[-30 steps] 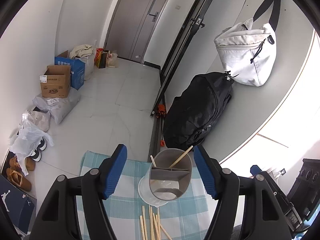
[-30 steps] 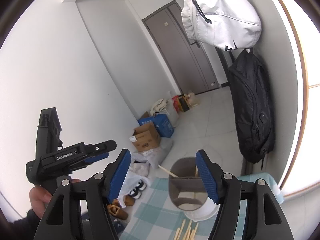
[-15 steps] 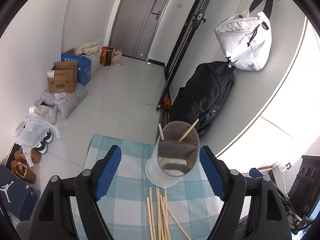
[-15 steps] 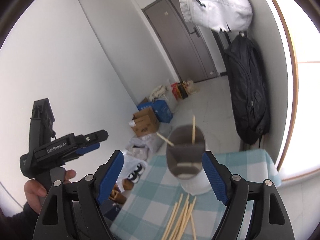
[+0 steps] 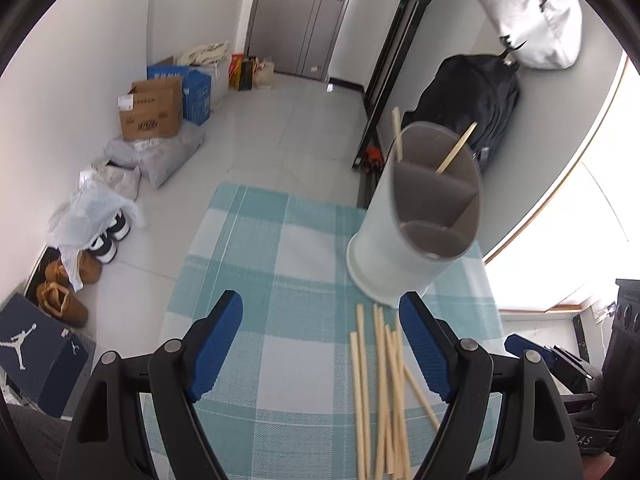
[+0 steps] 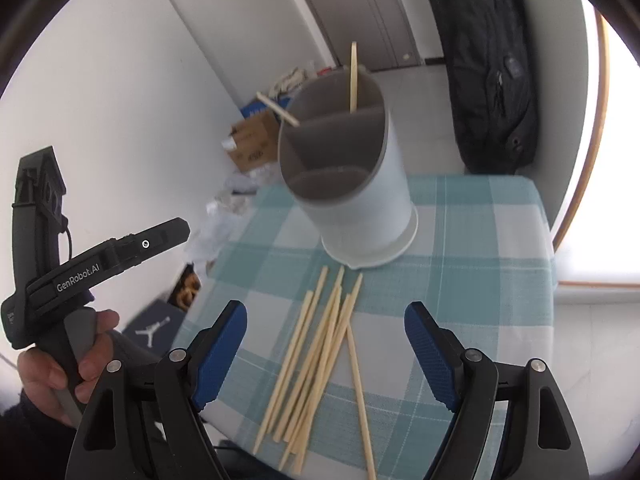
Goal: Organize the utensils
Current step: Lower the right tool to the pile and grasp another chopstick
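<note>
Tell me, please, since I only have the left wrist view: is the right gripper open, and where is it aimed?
Observer: It is open and empty. The right gripper points at the loose chopsticks, with its fingers on either side of the pile.
Operator: Thank you. Could you also say where my own gripper sits relative to the table?
Observer: The hand holding the left gripper appears out past the left edge of the checked cloth, level with the pile rather than with the utensil holder.
</note>
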### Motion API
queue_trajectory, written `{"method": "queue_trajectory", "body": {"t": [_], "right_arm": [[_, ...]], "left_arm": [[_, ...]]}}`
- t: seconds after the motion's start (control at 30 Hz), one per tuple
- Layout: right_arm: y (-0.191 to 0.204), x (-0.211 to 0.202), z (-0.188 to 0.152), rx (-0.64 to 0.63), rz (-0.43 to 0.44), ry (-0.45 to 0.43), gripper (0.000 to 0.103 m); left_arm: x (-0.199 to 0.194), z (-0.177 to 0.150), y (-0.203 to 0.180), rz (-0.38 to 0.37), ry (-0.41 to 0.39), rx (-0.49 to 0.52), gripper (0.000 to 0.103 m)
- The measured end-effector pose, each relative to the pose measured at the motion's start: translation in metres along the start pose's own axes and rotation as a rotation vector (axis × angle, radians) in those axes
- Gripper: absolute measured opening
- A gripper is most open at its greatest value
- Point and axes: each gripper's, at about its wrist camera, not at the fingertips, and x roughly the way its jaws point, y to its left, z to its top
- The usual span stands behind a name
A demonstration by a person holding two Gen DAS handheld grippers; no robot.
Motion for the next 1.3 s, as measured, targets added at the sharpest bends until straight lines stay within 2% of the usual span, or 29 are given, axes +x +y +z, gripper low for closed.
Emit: {"method": "queue_trajectory", "body": {"t": [0.07,0.13,0.27,0.33,0.4,0.53,0.73,0.8,0.93,1.07,1.13,1.3], "right_arm": [[0.001,0.018,-0.001,-0.014,-0.025,0.060,0.081],[0.001,0.032,-0.001,-0.015,-0.035,0.103,0.068],[0.003,0.059,0.000,-0.035,-0.066,0.177,0.061],[0.003,0.071,0.000,-0.031,-0.071,0.220,0.045],[0.003,0.080,0.002,-0.028,-0.072,0.245,0.036],[0.011,0.093,0.006,-0.075,-0.102,0.254,0.029],[0.024,0.111,0.009,-0.178,-0.206,0.304,0.021],[0.028,0.112,0.010,-0.203,-0.231,0.299,0.020],[0.036,0.113,0.010,-0.236,-0.261,0.294,0.007],[0.034,0.109,0.010,-0.202,-0.242,0.285,0.005],[0.030,0.105,0.011,-0.180,-0.234,0.270,0.000],[0.022,0.092,0.017,-0.134,-0.212,0.213,0.000]], "left_arm": [[0.008,-0.002,0.008,0.011,0.024,-0.007,0.077],[0.014,-0.004,0.015,0.021,0.041,-0.011,0.077],[0.021,-0.007,0.028,0.040,0.068,-0.041,0.077],[0.023,-0.006,0.033,0.042,0.079,-0.059,0.077],[0.023,-0.005,0.034,0.043,0.084,-0.062,0.077],[0.024,-0.006,0.038,0.053,0.085,-0.060,0.077],[0.026,-0.005,0.043,0.048,0.106,-0.079,0.077],[0.025,-0.005,0.043,0.045,0.107,-0.085,0.077],[0.028,-0.003,0.048,0.042,0.116,-0.101,0.077],[0.029,-0.003,0.053,0.039,0.124,-0.124,0.077],[0.029,-0.003,0.054,0.036,0.129,-0.135,0.077],[0.032,-0.004,0.053,0.039,0.136,-0.133,0.077]]}}
